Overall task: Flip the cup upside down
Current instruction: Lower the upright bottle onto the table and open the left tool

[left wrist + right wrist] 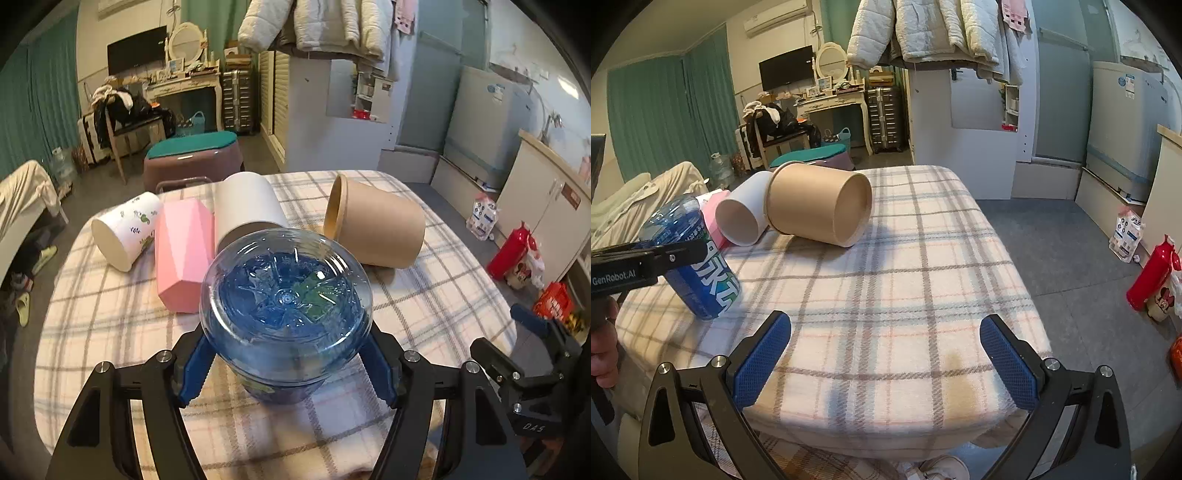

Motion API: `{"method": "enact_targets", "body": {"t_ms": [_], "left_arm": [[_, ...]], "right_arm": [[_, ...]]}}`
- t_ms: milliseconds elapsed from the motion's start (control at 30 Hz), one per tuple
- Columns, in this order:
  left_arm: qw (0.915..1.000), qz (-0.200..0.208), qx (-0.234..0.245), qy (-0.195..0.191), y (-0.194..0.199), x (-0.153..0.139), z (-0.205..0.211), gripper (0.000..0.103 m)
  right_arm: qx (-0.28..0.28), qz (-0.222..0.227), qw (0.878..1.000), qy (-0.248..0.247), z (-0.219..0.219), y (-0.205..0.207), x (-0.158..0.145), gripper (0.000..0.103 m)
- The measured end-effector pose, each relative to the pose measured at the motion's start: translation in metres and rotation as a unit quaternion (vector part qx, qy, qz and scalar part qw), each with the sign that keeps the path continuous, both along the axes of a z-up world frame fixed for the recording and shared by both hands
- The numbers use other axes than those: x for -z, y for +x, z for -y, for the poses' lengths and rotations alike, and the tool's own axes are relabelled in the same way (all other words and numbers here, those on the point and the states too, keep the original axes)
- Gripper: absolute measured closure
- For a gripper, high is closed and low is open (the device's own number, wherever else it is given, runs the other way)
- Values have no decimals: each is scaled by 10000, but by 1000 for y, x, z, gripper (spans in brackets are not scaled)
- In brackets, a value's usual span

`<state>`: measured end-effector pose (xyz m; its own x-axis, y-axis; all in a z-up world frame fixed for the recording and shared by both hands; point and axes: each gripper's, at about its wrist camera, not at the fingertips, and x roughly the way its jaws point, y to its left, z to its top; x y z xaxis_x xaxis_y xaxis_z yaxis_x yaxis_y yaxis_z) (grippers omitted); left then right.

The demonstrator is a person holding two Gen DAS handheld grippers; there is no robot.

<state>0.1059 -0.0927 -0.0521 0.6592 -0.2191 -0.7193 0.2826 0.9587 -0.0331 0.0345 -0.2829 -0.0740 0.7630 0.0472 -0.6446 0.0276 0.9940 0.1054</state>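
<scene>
Grip is the thing to watch here: the left claw has its blue pads pressed on either side of the blue plastic cup, low on the wall, near the end that meets the checked cloth of the surface. In the left wrist view the cup's closed, moulded base faces up and toward the lens; in the right wrist view the same cup stands leaning, its printed label reading sideways, with the left claw's arm across it. So the cup looks already base-up, or very nearly — what remains, by my judgement, is to seat it squarely.

To do that well, ease the wrist until the rim lies flat on the cloth all round, then part the pads slowly and draw straight back, so nothing drags the light plastic over. The cloth is soft and may let the rim rock.

Beyond the blue cup lie four others on their sides: the brown paper cup, the white cup, the pink faceted cup, and farthest to that side the white cup with leaf print. The pink one is nearest — keep clear of it.

The right claw hangs spread wide and empty over the near edge of the surface, well apart from the blue cup.
</scene>
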Motion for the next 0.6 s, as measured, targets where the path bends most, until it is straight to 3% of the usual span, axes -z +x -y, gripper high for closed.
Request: {"method": "enact_targets", "body": {"t_ms": [200,400,600], "left_arm": [[9994,305,-137,71,-3,-11,-3,10],[9981,572,-219,46,-4,-34,-7,10],[9926,1178,-242,-165,-25,-72,-18,10]], "right_arm": [[-69,64,9999,-112,-11,-4,-9,0],[-101,173,9997,-167,-19,-9,-20,0],[-155,331,9991,-225,-31,-20,-33,0]]}}
